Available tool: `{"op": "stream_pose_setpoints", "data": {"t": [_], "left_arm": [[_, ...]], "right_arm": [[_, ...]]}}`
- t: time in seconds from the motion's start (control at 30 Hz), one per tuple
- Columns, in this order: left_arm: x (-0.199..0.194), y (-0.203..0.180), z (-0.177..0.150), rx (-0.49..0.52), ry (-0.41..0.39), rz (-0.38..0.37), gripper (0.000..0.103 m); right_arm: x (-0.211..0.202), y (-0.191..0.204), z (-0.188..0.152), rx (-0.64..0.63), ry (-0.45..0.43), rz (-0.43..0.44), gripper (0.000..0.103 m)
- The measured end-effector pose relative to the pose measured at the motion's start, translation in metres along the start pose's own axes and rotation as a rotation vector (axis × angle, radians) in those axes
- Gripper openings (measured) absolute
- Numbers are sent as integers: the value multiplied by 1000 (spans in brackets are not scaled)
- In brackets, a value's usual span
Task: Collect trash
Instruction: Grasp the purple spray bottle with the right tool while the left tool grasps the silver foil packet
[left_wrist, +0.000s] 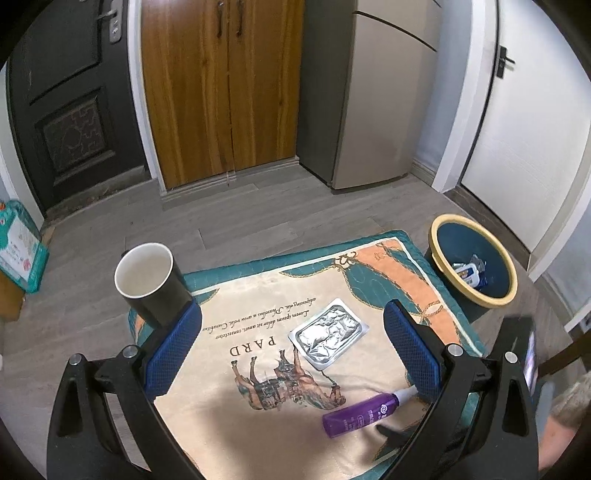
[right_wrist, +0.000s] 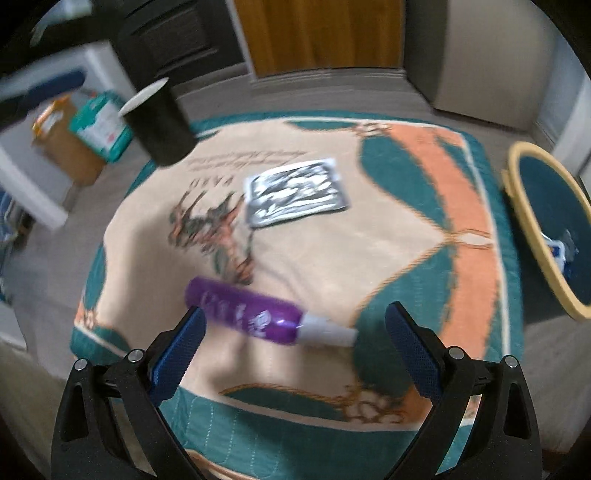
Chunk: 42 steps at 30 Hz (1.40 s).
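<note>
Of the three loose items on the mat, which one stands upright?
The black paper cup at the mat's far left corner; the purple bottle and silver foil packet lie flat.

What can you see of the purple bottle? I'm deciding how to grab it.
The purple bottle is a small glossy tube, plastic by its look, with white print and a pale tapered nozzle. It lies on its side on the printed cloth, near the horse picture. Nothing grips it; the right gripper is above it with jaws open.
</note>
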<state>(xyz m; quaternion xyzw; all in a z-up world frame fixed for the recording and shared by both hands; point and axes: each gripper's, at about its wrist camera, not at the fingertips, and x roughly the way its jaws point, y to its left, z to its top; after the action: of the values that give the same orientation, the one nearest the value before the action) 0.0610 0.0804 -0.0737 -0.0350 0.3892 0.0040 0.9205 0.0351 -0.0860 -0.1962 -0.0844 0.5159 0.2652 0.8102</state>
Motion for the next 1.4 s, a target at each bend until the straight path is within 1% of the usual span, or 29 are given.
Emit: {"op": "stream_pose_setpoints", "data": {"t": [0.13, 0.43, 0.53, 0.57, 0.6, 0.67, 0.7, 0.77, 0.83, 0.97, 1.07, 1.17, 1.3, 1.4], "left_arm": [[3, 9, 1, -34, 8, -12, 97], [14, 17, 3, -32, 27, -7, 97], [18, 19, 3, -27, 31, -4, 97], [19, 20, 4, -25, 34, -2, 97], [21, 20, 4, -24, 36, -1, 97], [25, 21, 5, -22, 42, 1, 97], [27, 21, 5, -21, 45, 2, 97], [31, 21, 5, -14, 54, 5, 97], [37, 19, 4, -6, 66, 11, 97], [51, 15, 1, 32, 97, 34, 97], [62, 12, 0, 63, 118, 52, 97], [71, 10, -2, 80, 137, 54, 97], [87, -1, -6, 126, 159, 51, 97], [102, -12, -12, 175, 174, 39, 97]], "right_arm": [[12, 15, -2, -67, 20, -2, 96], [32, 37, -2, -159, 46, 7, 96], [40, 41, -2, -190, 58, -1, 93], [43, 42, -3, -200, 60, -8, 89], [44, 42, -2, -211, 60, -17, 86], [47, 42, -2, -223, 59, -26, 70], [47, 41, -1, -227, 54, -31, 65], [48, 39, 1, -229, 49, -26, 49], [49, 35, 3, -227, 47, -18, 40], [44, 28, 4, -212, 35, -4, 38], [37, 20, 6, -180, 19, 13, 37], [27, 8, 8, -142, 4, 13, 36], [16, -20, 12, -43, -7, -5, 35], [8, -49, 14, 43, -26, -37, 35]]}}
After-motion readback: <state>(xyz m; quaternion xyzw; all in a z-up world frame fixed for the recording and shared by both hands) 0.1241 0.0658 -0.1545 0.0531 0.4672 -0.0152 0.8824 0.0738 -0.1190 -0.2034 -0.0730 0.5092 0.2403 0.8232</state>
